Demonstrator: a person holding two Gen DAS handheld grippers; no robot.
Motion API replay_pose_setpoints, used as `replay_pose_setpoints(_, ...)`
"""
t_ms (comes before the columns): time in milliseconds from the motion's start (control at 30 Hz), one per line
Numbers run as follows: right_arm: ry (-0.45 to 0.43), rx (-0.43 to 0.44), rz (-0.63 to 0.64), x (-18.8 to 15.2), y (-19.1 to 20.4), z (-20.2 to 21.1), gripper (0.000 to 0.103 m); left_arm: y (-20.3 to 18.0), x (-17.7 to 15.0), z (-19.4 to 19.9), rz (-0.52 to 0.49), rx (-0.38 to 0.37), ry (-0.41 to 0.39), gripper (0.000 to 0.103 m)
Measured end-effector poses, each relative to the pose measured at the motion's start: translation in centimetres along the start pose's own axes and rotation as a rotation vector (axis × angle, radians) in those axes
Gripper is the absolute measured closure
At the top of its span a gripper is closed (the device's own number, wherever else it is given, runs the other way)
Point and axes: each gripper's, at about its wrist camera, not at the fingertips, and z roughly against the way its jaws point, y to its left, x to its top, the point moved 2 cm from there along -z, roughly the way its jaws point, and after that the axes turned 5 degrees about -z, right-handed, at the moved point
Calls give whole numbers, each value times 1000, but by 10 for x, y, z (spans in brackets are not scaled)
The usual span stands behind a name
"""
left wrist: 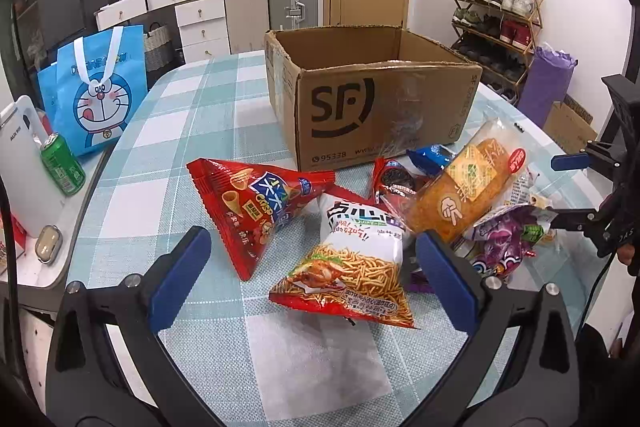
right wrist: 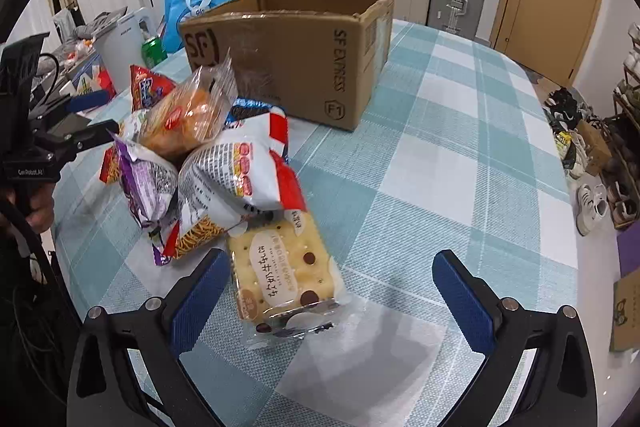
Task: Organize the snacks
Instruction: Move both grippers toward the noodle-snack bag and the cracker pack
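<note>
An open SF cardboard box stands on the checked table; it also shows in the right wrist view. In front of it lies a pile of snacks: a red cone-crisp bag, a white and red noodle-snack bag, an orange bread pack, a purple candy bag. My left gripper is open, above the noodle-snack bag. My right gripper is open around a cracker pack, which lies near its left finger.
A green can and a blue Doraemon bag stand left of the table. Suitcases, drawers and a door are behind. A shoe rack is at the right. The right gripper shows at the left wrist view's right edge.
</note>
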Motion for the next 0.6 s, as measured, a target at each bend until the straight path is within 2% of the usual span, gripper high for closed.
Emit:
replay_pose_setpoints(267, 36, 13, 66, -7, 15, -11, 0, -3, -2, -5, -6, -4, 12, 1)
replay_pose_setpoints(600, 77, -45, 76, -11, 16, -25, 0, -5, -7, -20, -24, -1, 46, 1)
